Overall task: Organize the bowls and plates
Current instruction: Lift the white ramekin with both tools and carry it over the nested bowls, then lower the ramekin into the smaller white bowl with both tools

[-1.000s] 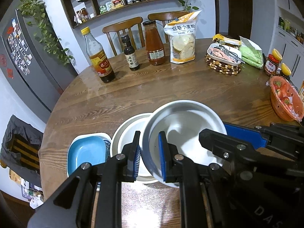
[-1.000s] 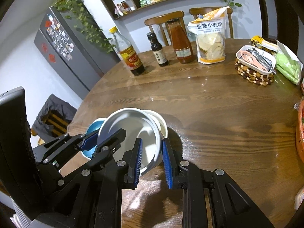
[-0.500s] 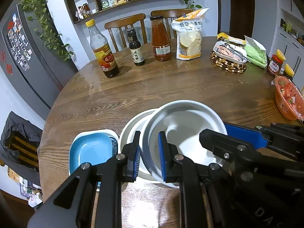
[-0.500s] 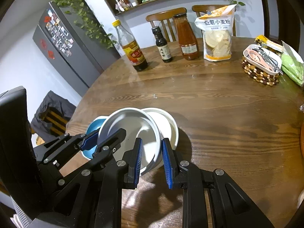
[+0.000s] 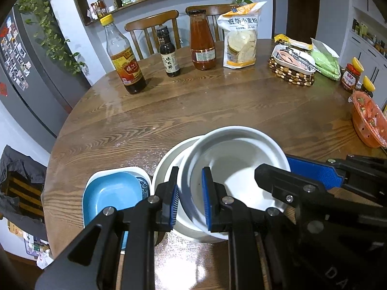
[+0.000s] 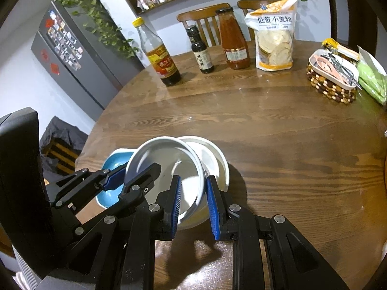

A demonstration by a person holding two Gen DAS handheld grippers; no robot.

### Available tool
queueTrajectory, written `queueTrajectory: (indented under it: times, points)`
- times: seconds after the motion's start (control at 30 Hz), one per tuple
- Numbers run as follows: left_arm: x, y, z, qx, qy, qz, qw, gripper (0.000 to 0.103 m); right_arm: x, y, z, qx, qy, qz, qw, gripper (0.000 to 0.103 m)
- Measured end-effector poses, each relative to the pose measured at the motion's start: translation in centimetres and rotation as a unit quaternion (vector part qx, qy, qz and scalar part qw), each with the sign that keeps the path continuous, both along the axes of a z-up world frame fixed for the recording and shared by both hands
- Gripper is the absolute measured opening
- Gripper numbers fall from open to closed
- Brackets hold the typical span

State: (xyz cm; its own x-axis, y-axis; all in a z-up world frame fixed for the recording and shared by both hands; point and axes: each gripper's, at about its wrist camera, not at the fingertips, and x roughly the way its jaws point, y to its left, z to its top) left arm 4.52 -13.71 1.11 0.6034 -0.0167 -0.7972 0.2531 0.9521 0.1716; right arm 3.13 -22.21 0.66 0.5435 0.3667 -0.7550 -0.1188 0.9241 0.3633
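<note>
I hold the white bowl [image 5: 232,169] clamped by both grippers, left [image 5: 189,199] and right [image 6: 192,204], fingers gripping opposite rims, tilted over the white plate [image 6: 217,162]; next, lower it level and release.

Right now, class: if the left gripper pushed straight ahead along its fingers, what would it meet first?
The white bowl: the left gripper already straddles its near rim, so it would likely push further onto that wall.

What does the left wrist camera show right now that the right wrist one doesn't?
Left wrist only: the orange colander and red-lidded jars at the table's right edge, plus the blue dish's full inside.
Right wrist only: the left tool seen from the side, and bare tabletop right of the stack.
Both: each tool, the right included, clamps the rim of the white plate held tilted over the white bowl.
</note>
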Motion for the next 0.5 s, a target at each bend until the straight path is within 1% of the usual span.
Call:
queueTrajectory:
  times: [0.2, 0.27, 0.37, 0.5]
  points:
    - [1.0, 0.6, -1.0, 0.002, 0.021, -0.008, 0.9998, 0.017, 1.0, 0.5, -0.9, -0.001, 0.017, -0.001, 1.000, 0.025]
    - [1.6, 0.9, -1.4, -0.003, 0.034, -0.011, 0.9993, 0.020, 1.7, 0.8, -1.1, -0.005, 0.025, 0.001, 1.000, 0.025]
    - [3.0, 1.6, -1.8, -0.014, 0.061, -0.015, 0.9979, 0.020, 2.6, 1.1, -1.2, -0.004, 0.031, 0.005, 0.999, 0.025]
    - [3.7, 2.1, -1.9, -0.020, 0.071, -0.009, 0.9972, 0.020, 3.4, 1.7, -1.3, -0.007, 0.035, 0.010, 0.999, 0.025]
